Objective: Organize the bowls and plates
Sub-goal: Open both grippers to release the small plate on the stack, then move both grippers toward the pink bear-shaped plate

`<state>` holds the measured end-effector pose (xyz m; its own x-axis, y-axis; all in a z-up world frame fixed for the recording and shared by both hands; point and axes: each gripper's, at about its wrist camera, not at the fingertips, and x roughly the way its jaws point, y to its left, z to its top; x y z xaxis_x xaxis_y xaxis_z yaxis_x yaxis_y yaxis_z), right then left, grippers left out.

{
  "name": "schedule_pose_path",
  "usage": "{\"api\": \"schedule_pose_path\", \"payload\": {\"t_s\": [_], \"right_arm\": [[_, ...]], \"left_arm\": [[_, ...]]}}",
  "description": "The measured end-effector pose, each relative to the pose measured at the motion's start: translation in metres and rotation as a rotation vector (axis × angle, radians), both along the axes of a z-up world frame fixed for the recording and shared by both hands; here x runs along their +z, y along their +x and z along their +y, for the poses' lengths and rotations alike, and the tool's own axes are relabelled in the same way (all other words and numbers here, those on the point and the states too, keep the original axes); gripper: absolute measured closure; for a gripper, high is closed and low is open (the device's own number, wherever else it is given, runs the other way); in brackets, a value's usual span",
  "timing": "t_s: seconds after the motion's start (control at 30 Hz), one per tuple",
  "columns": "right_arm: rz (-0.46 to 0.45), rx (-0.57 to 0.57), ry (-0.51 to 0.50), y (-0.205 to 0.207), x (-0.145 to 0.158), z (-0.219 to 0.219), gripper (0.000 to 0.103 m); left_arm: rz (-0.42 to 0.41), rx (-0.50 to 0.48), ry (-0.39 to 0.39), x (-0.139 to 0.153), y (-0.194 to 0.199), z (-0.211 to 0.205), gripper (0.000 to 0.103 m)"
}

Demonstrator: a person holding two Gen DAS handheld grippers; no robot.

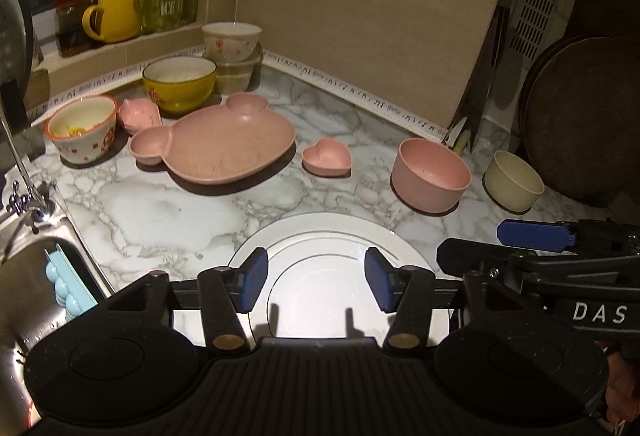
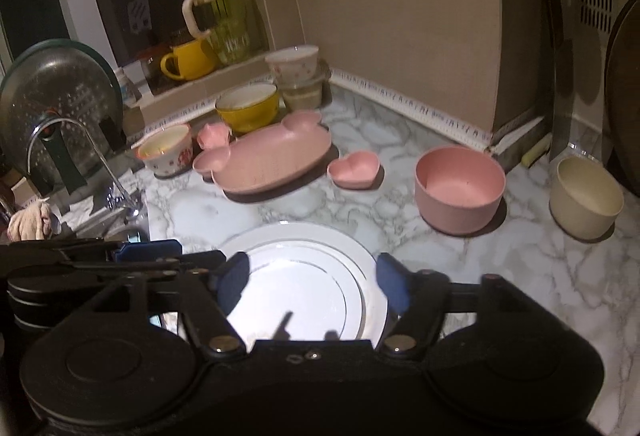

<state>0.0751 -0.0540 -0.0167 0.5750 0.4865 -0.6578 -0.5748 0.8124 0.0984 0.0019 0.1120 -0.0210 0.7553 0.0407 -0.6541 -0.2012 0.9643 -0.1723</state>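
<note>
Open right claw (image 2: 313, 282) above white plate (image 2: 304, 260)

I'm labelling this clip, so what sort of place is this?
Most likely a home kitchen: a marble-look countertop beside a steel sink with a faucet, and bowls and a white plate set out.

Two stacked white plates (image 1: 320, 236), one pink bear-shaped plate (image 1: 224, 143), two pink bowls (image 1: 430, 175), one cream bowl (image 1: 514, 181), one yellow bowl (image 1: 180, 83).

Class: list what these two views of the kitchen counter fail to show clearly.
- White plate: near edge hidden by the left hand-held gripper, left view.
- Sink: cut off by frame edge, left view.
- Round board: dark, cut off at right.
- Jars behind yellow mug: too dark, right view.
</note>
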Motion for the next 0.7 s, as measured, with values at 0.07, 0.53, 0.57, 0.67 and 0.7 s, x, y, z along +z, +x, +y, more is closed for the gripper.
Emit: {"api": "schedule_pose_path", "payload": {"t_s": [0.07, 0.53, 0.57, 0.67, 0.7], "right_arm": [[-0.014, -0.004, -0.001, -0.003, 0.003, 0.001, 0.027], [-0.023, 0.045, -0.042, 0.022, 0.02, 0.017, 0.001], [-0.016, 0.058, -0.048, 0.027, 0.021, 0.02, 0.001], [0.019, 0.079, -0.086, 0.046, 0.022, 0.032, 0.001], [0.039, 0.085, -0.097, 0.055, 0.022, 0.036, 0.001]], "left_arm": [[-0.005, 0.001, 0.003, 0.003, -0.001, 0.001, 0.05], [0.048, 0.12, -0.016, 0.006, 0.028, 0.021, 0.025], [0.058, 0.135, -0.023, 0.006, 0.032, 0.024, 0.025], [0.1, 0.169, -0.039, 0.005, 0.047, 0.031, 0.025], [0.117, 0.184, -0.041, 0.005, 0.052, 0.033, 0.025]]}}
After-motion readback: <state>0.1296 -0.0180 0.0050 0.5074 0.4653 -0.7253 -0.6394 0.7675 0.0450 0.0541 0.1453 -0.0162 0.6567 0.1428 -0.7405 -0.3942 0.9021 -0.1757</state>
